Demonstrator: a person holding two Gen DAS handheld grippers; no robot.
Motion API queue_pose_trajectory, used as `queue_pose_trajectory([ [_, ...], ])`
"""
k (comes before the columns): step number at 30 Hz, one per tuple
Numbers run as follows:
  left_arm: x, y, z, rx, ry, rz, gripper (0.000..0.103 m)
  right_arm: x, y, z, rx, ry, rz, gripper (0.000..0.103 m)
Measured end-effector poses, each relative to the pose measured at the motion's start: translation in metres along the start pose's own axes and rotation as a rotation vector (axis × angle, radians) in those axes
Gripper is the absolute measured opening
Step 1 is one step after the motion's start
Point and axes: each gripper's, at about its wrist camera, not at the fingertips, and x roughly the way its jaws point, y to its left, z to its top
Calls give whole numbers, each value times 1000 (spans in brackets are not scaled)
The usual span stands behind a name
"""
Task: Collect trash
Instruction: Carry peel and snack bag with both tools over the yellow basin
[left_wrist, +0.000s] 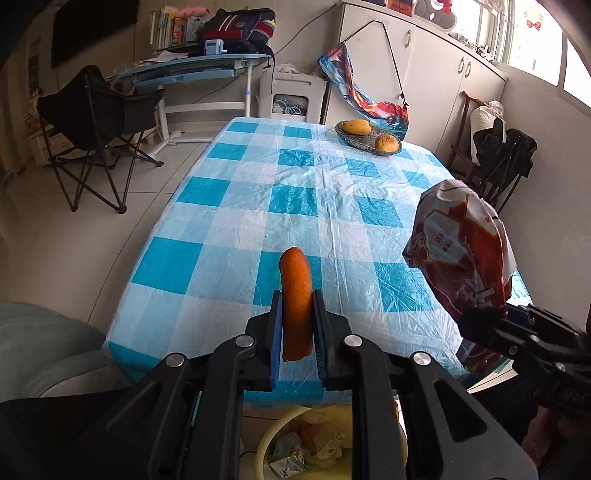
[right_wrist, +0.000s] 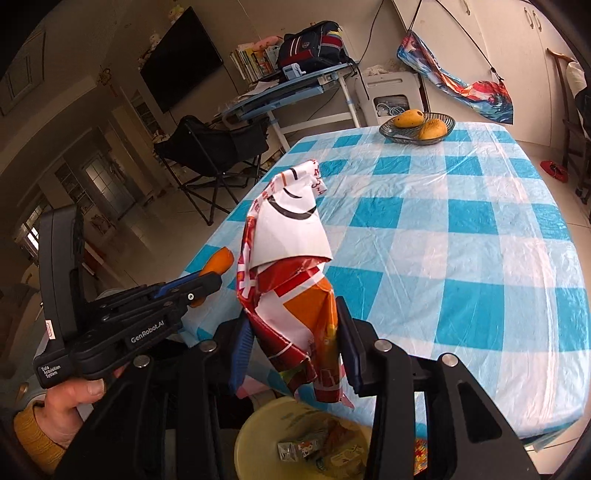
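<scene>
Left tool (left_wrist: 297, 328) pinching an orange carrot-like piece (left_wrist: 295, 295) upright between blue pads; right tool (right_wrist: 295, 343) clamped on a crumpled red-and-white snack wrapper (right_wrist: 291, 280). Both held above the near edge of the counter (left_wrist: 314, 192), with the yellow bin (right_wrist: 258, 432) on the floor directly below (cartons and scraps already inside). Step in hand, by the look of it: carrying trash to the bin, drop not yet made. Next move likely calls for lowering each tool over the bin's mouth and spreading the jaws, one load at a time. Little in the way except the two tools crowding each other near the counter edge. Far corner: wire basket (left_wrist: 367, 138) with two mangoes (left_wrist: 356, 127), probably not trash. Rest of the checked cloth bare of litter.
</scene>
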Motion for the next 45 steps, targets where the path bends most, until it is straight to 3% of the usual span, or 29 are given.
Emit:
queue_pose_trajectory([
  [8, -40, 7, -28, -9, -27, -28, 15, -11, 19, -47, 22, 41, 26, 42],
  [14, -59, 14, -48, -30, -22, -59, 15, -15, 27, -62, 26, 50, 28, 42],
  [26, -66, -1, -97, 14, 132, -131, 16, -20, 31, -85, 55, 77, 33, 44],
  [27, -66, -3, -101, 20, 146, -130, 18, -21, 28, -85, 69, 77, 34, 44],
  [29, -66, -5, -105, 24, 160, -116, 38, -22, 24, -88, 95, 80, 35, 44],
  [31, -67, -2, -105, 10, 151, -104, 49, -23, 23, -89, 111, 82, 33, 44],
  [38, -66, 6, -99, -28, 127, -98, 64, -21, 24, -93, 107, 96, 14, 45],
  [42, -71, 14, -94, -73, 61, -90, 79, -19, 25, -95, 97, 110, 9, 45],
  [45, -77, 21, -91, -110, 12, -77, 83, -20, 28, -95, 87, 109, 15, 45],
])
